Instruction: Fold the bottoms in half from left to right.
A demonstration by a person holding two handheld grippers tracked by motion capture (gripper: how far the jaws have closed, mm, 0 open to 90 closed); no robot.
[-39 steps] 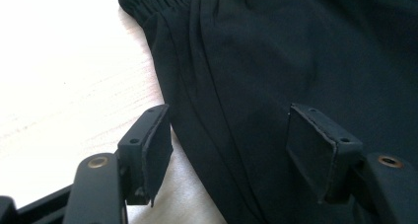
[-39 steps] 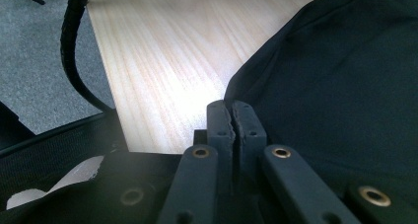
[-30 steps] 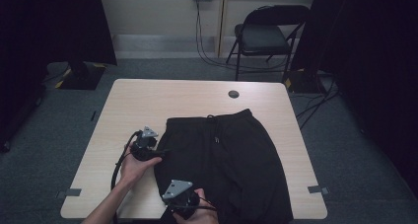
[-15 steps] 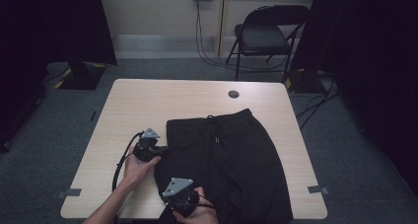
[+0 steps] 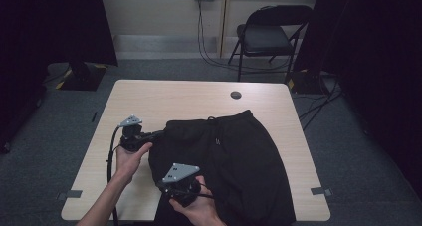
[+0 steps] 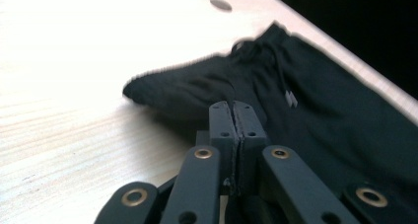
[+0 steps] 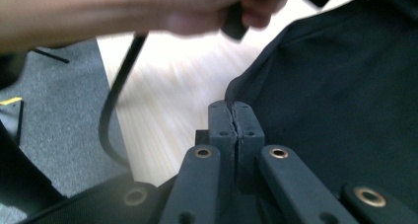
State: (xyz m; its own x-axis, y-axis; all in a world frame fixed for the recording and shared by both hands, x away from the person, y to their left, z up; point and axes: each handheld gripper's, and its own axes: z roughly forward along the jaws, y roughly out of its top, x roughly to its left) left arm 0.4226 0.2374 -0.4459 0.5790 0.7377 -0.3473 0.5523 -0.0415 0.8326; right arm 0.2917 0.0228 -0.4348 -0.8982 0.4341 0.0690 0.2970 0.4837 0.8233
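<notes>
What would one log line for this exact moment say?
left gripper: shut on black shorts, left edge | right gripper: shut on black shorts, near left edge | shorts: lying on table, left side pinched up

claw [image 6: 231, 116]: black, brass rivets | grey triangular plate [image 5: 180, 172] | black cable [image 5: 110, 156]

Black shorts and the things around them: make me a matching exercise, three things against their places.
Things:
1. black shorts
2. folding chair
3. round hole cover

Places:
A. on the floor beyond the table
B. on the bare tabletop near the far edge
C. spread over the near right part of the table

Pairs: 1-C, 2-A, 3-B
</notes>
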